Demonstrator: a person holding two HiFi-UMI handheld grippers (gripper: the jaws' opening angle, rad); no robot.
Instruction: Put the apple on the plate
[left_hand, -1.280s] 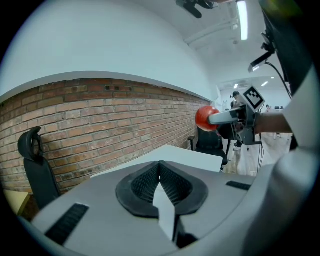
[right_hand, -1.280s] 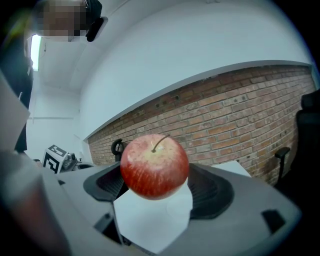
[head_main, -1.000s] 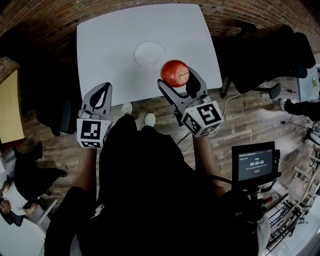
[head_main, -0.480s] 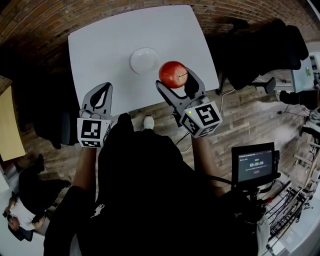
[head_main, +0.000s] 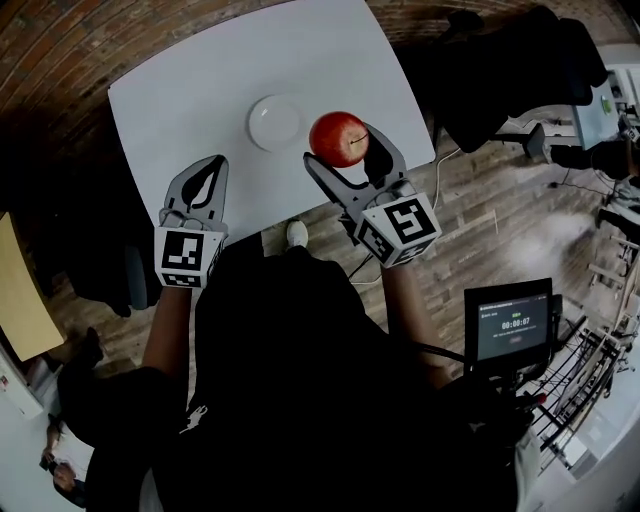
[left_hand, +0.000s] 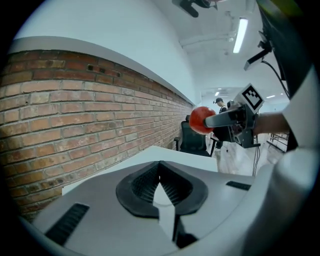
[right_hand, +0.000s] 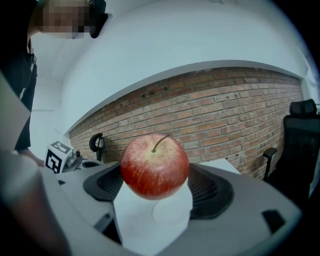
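apple (head_main: 338, 138) | red, stem up, clamped between the jaws of right gripper (head_main: 341, 146) | held over table (head_main: 170, 90) near its front edge, just right of white plate (head_main: 274, 122) in head view, not on it | left gripper (head_main: 205, 170) jaws together, holding nothing, over table's front edge

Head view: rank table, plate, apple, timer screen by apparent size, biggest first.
1. table
2. timer screen
3. apple and plate: these look about equal. The apple is up off the table, nearer the camera, so I won't rank these two.
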